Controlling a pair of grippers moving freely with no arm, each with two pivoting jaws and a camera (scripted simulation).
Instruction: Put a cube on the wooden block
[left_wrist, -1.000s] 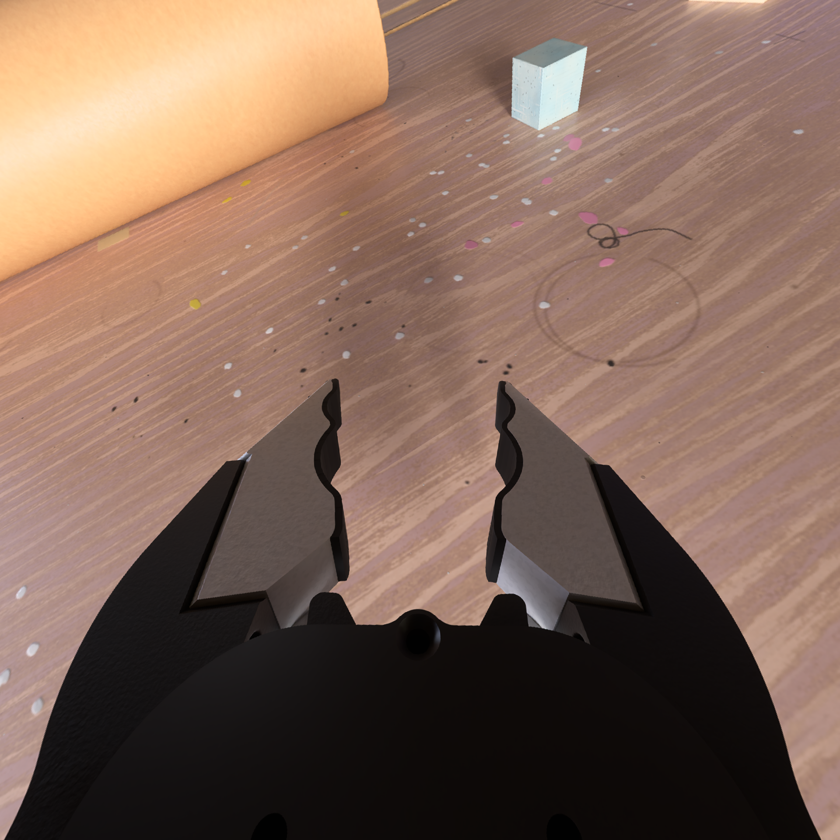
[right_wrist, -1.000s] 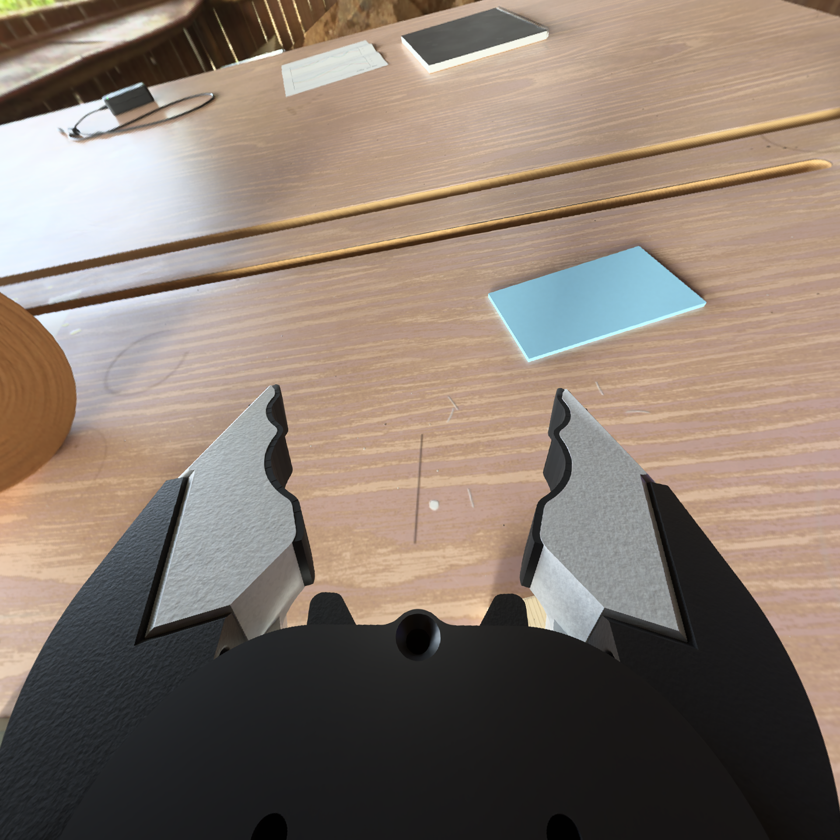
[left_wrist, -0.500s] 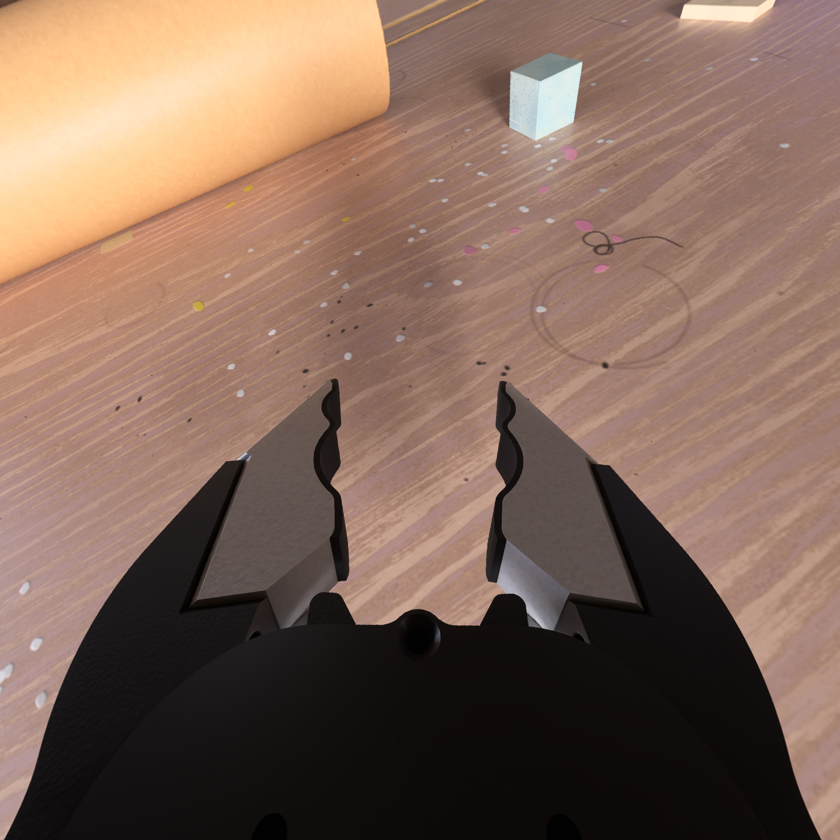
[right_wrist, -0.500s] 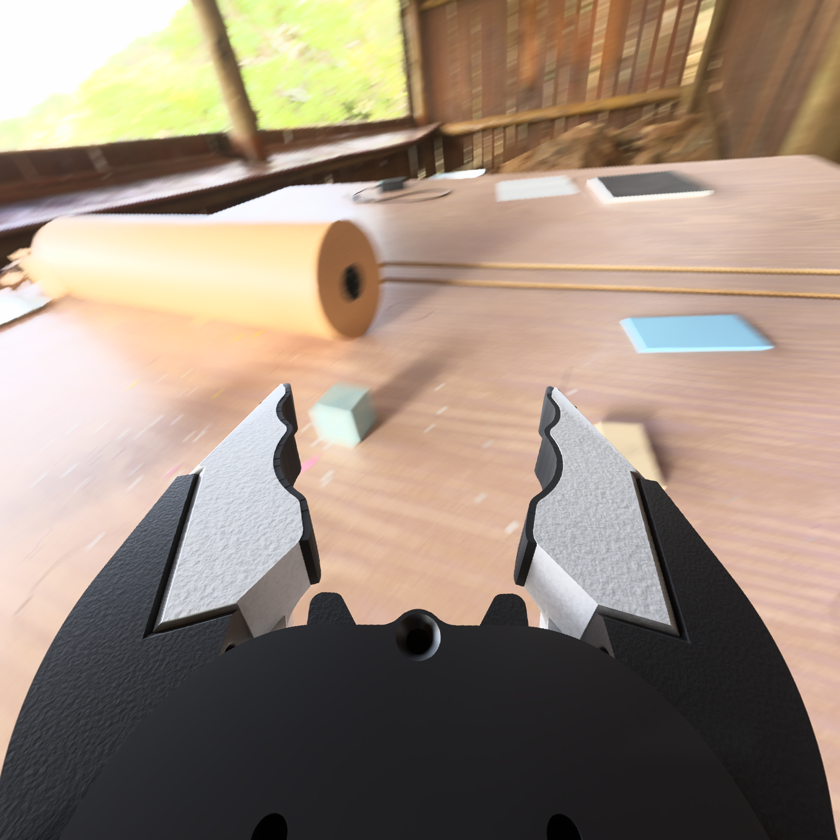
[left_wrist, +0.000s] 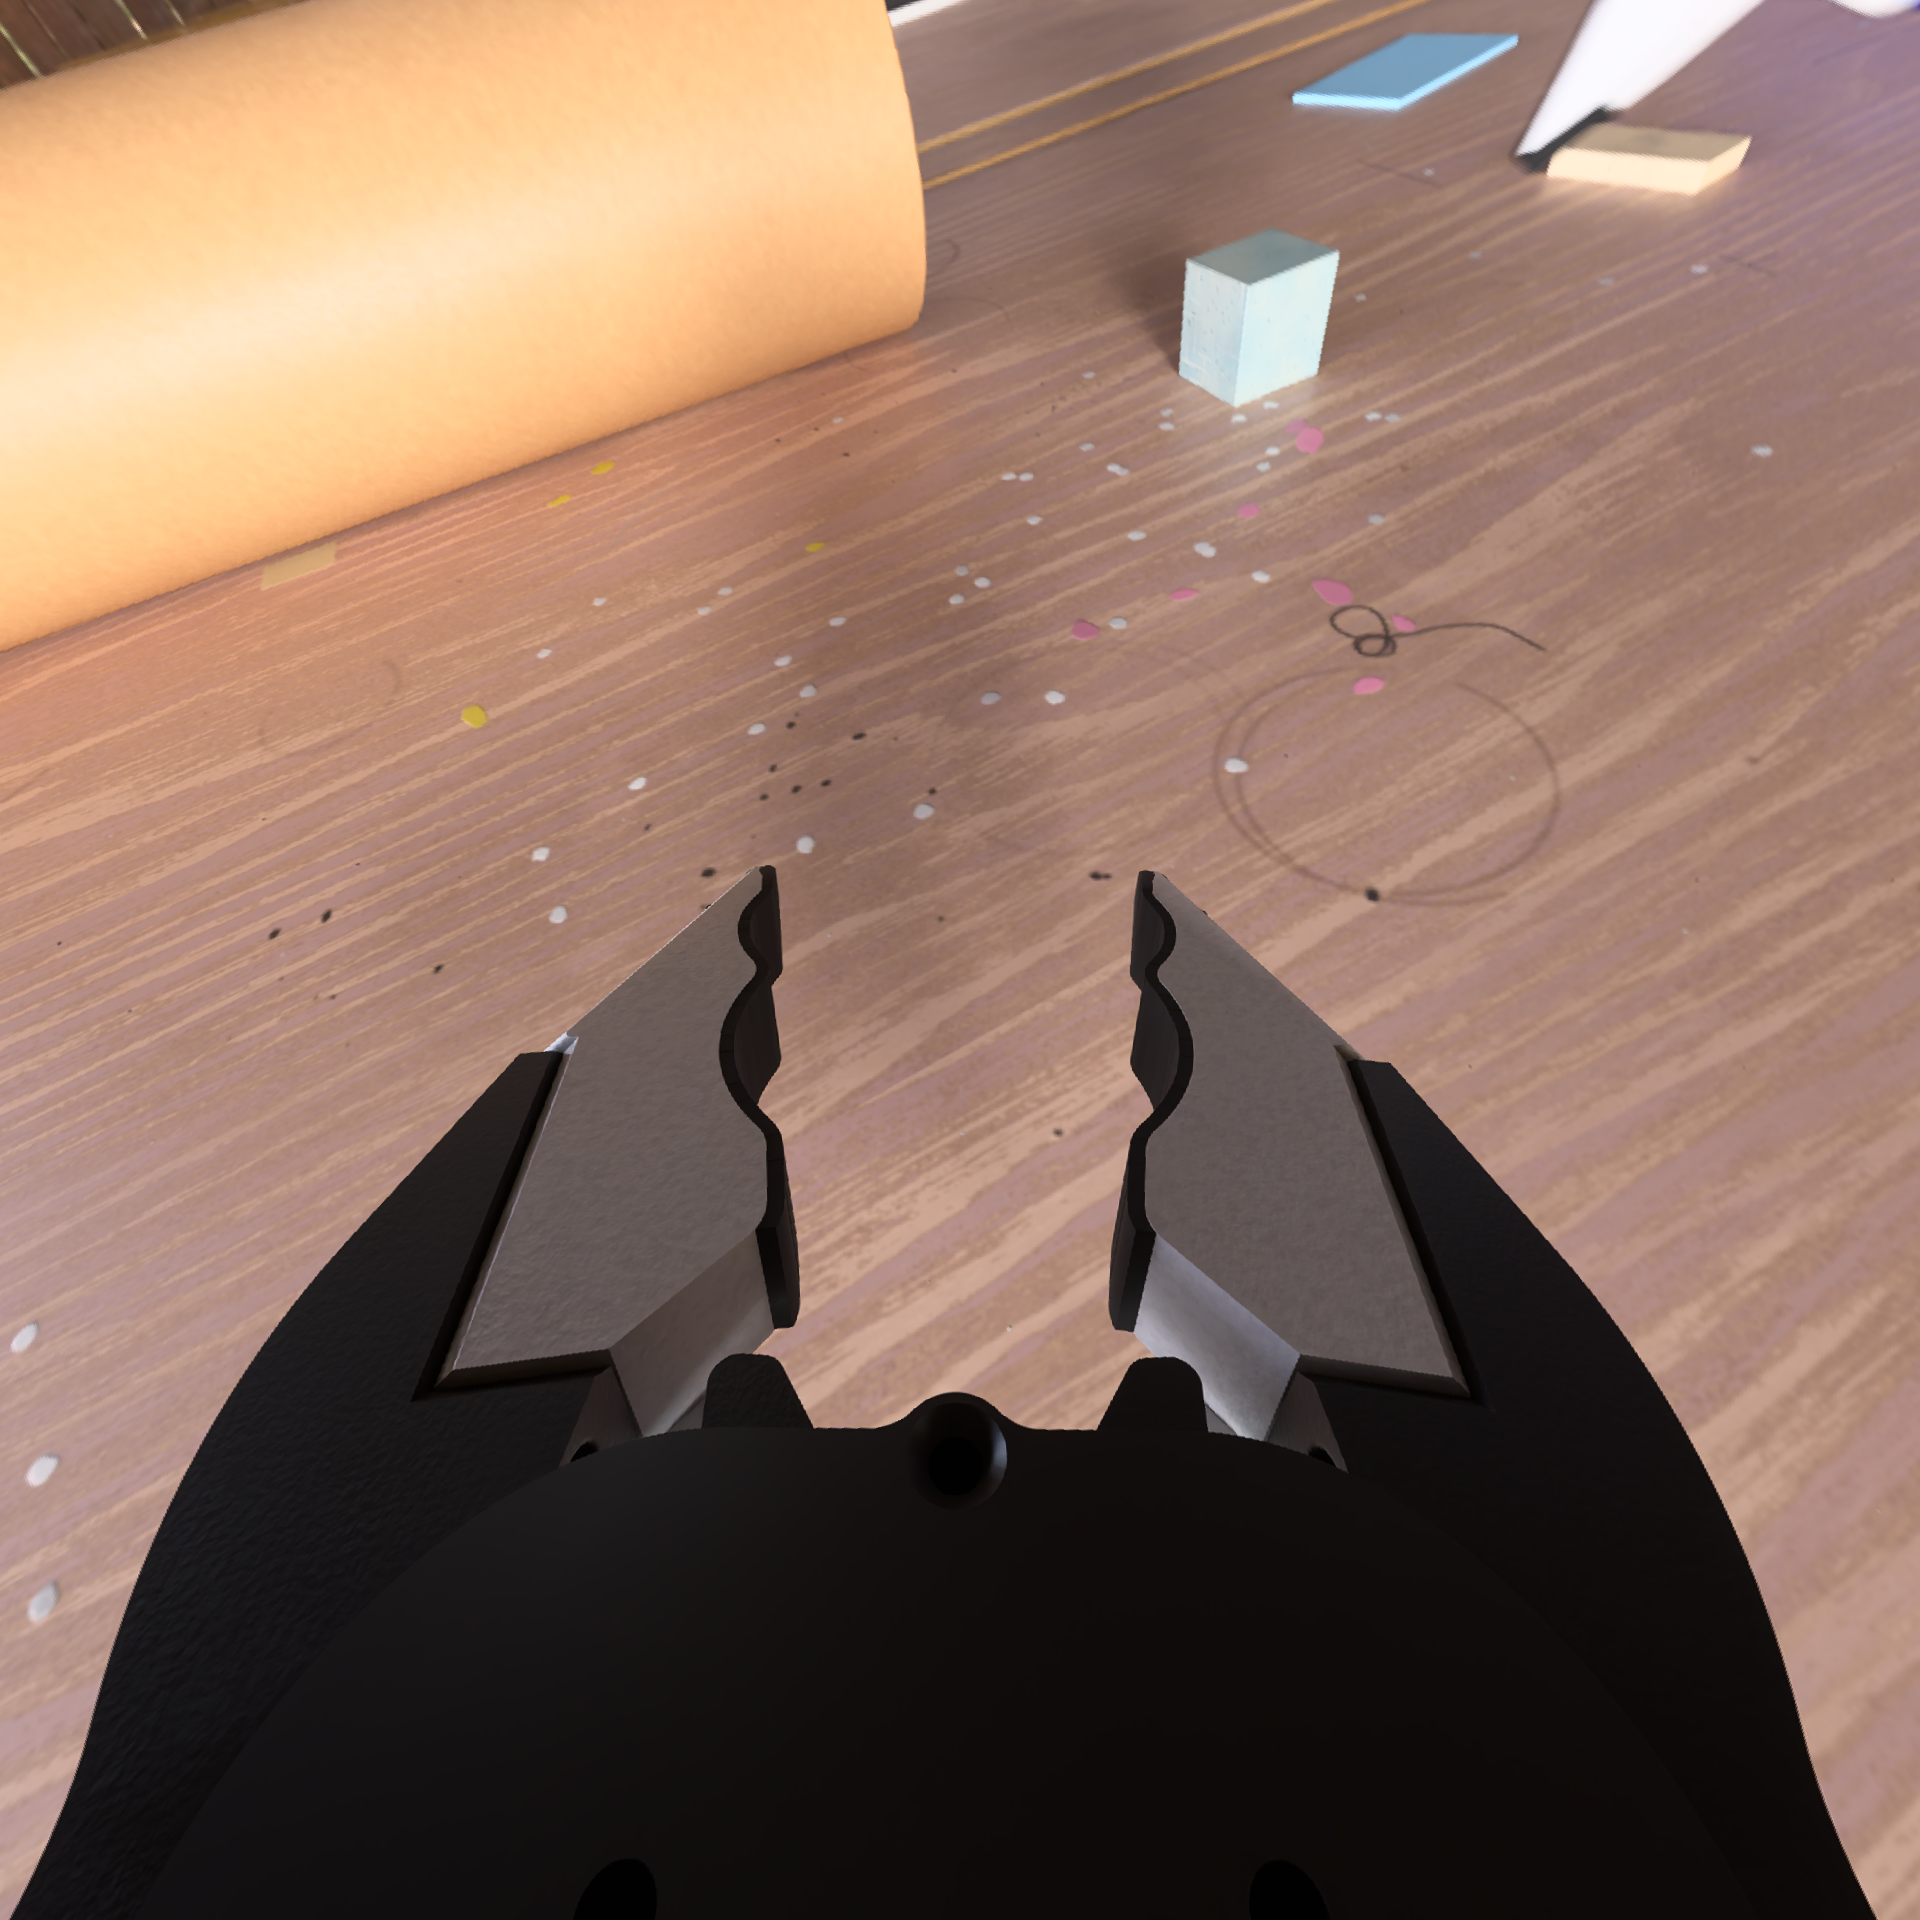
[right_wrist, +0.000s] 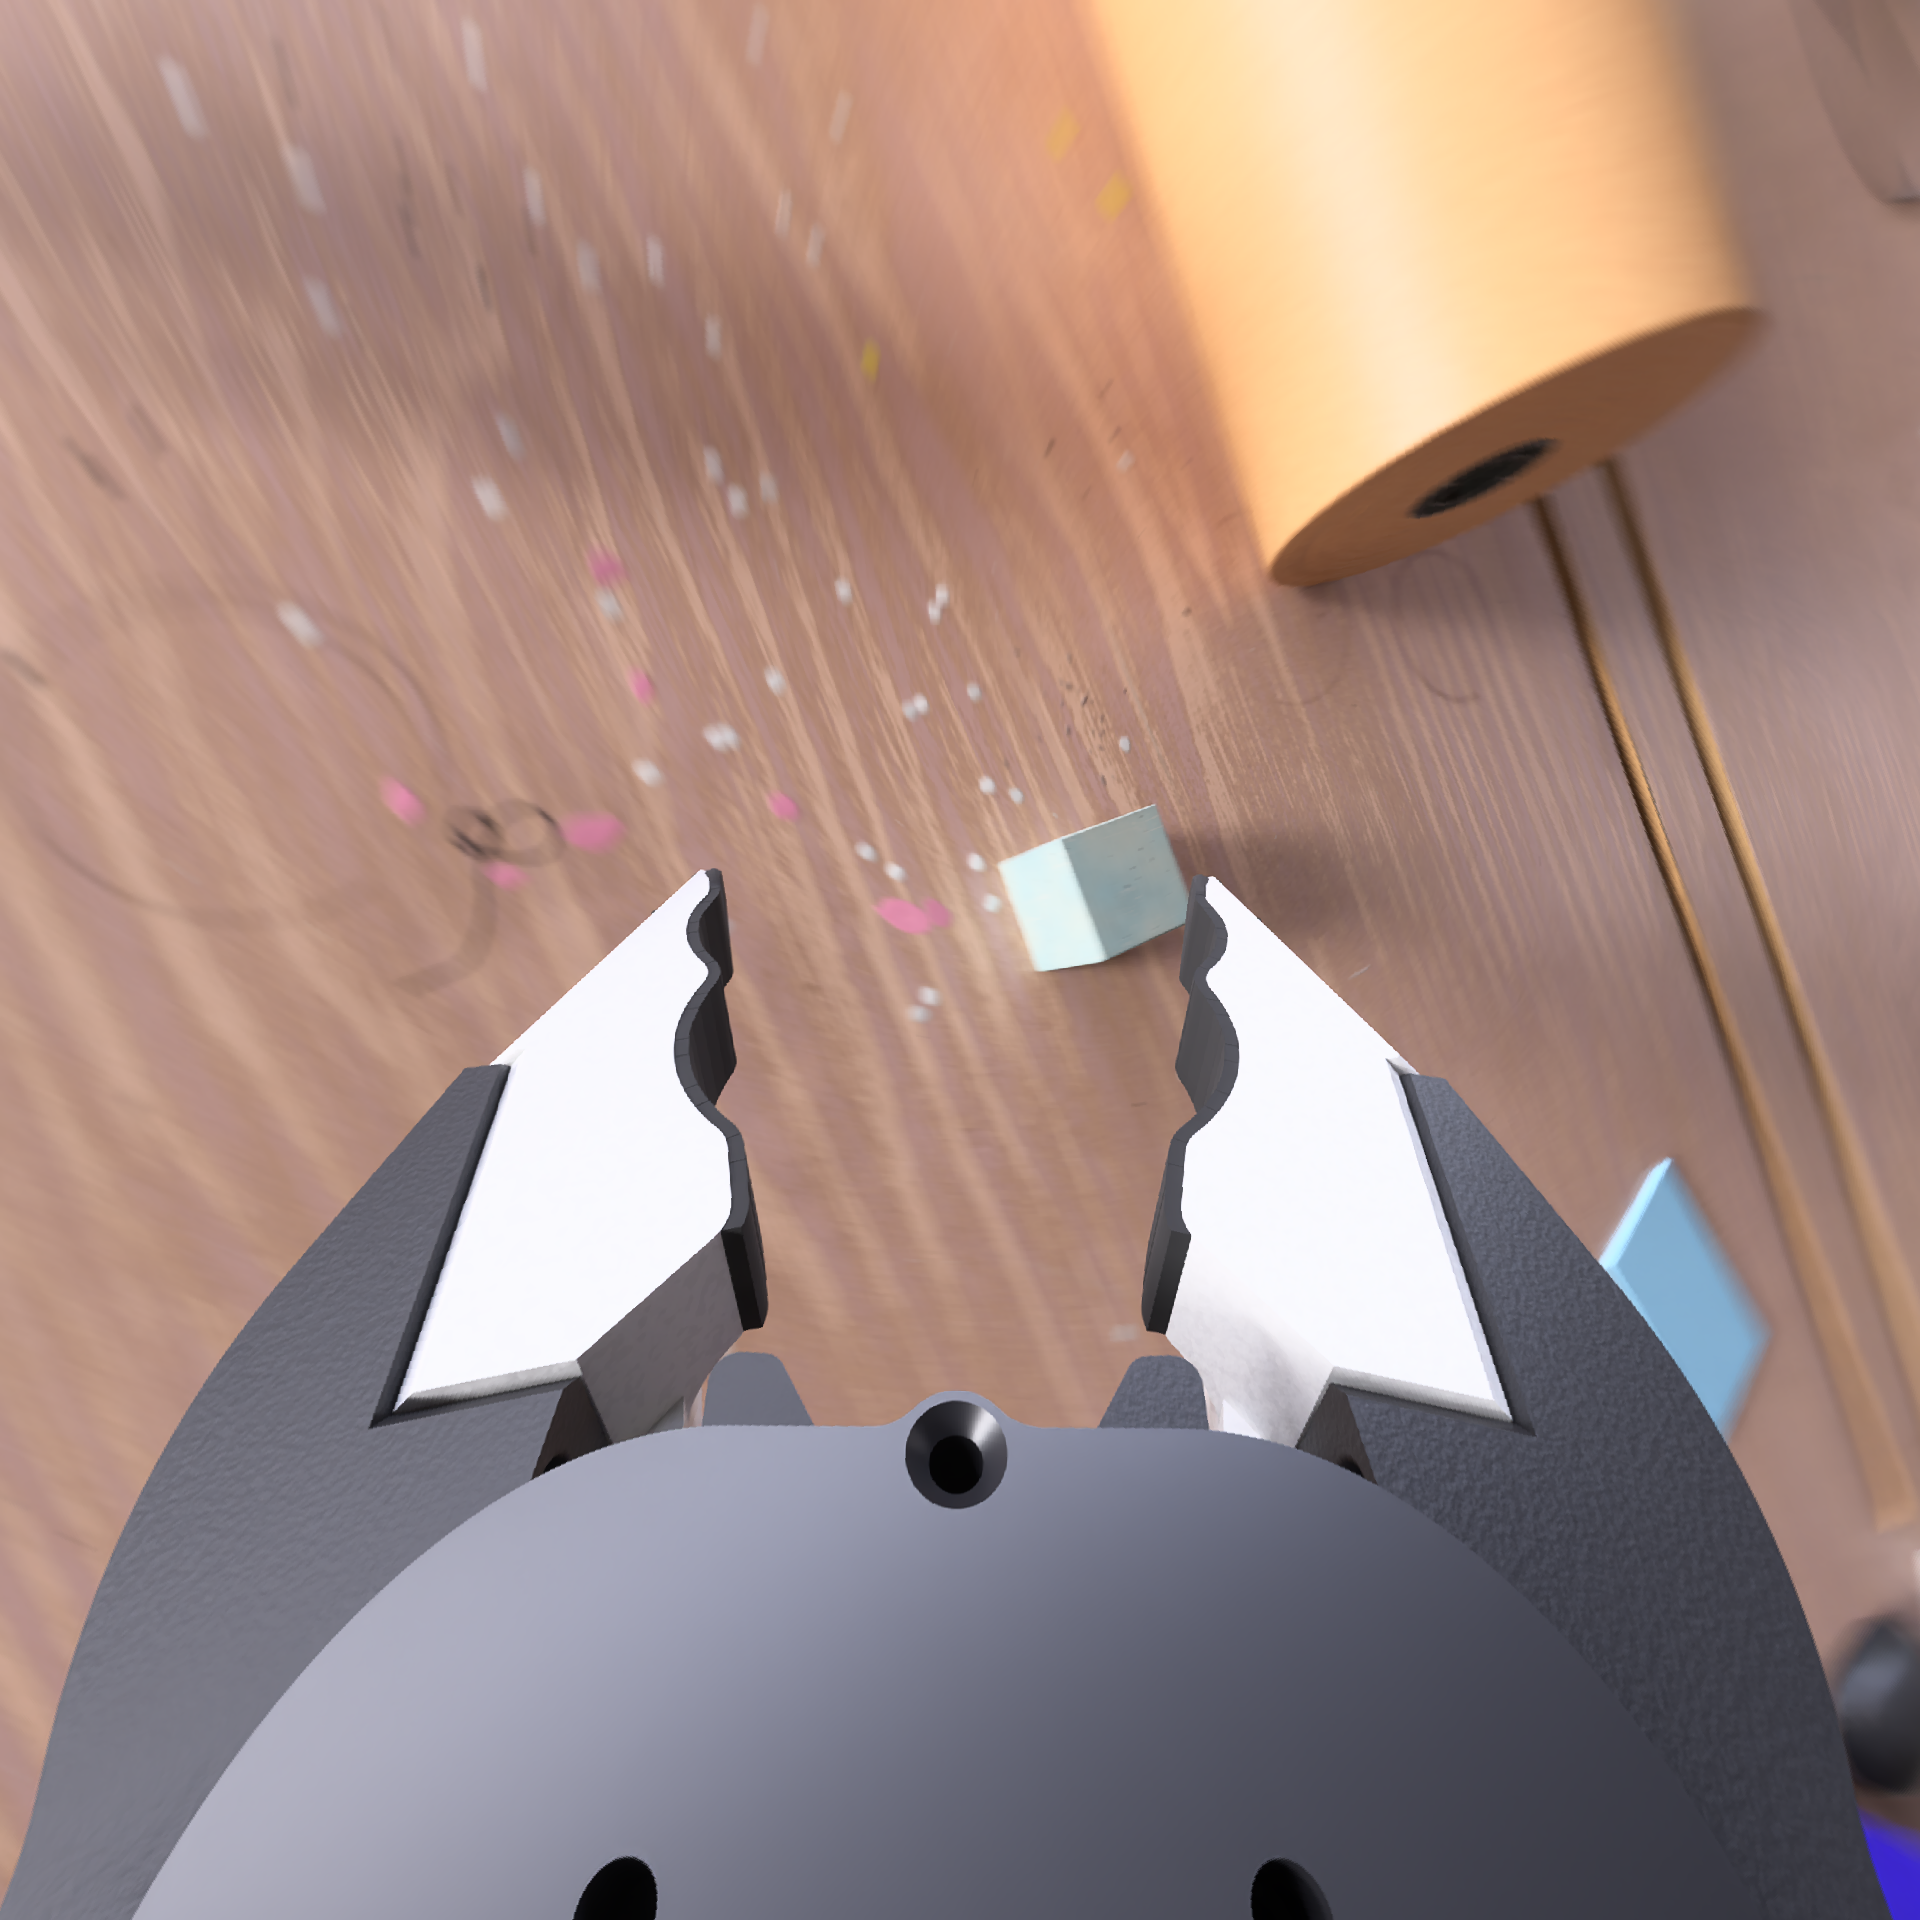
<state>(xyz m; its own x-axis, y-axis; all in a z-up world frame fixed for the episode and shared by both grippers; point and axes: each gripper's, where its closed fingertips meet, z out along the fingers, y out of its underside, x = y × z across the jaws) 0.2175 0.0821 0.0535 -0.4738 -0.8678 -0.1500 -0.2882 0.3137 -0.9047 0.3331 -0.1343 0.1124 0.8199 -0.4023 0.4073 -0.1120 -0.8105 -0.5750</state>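
Two views look along a pair of tools over a wooden worktop (left_wrist: 312, 1039) flecked with white, pink and yellow paint spots.

In the left wrist view, the left hand-held gripper (left_wrist: 956, 883) hovers above bare wood with its two fingers spread wide and nothing between them. Far ahead and slightly right sits a small pale blue-green cube (left_wrist: 1257, 312), resting on the worktop. To the far left lies a large roll of tan paper (left_wrist: 416, 239) on its side. At the far right edge rests a flat, pale wooden block (left_wrist: 1647, 161), well apart from the cube, with a flat light blue card (left_wrist: 1403, 71) beyond it. A white finger of the other tool shows just above the block's left end.

In the right wrist view, which is blurred, the right hand-held gripper (right_wrist: 956, 883) is also spread wide and empty. The cube (right_wrist: 1091, 888) lies just beyond its right fingertip, close to it but not between the fingers. The paper roll (right_wrist: 1434, 260) lies at the far right, and the blue card (right_wrist: 1683, 1288) peeks out at the near right.
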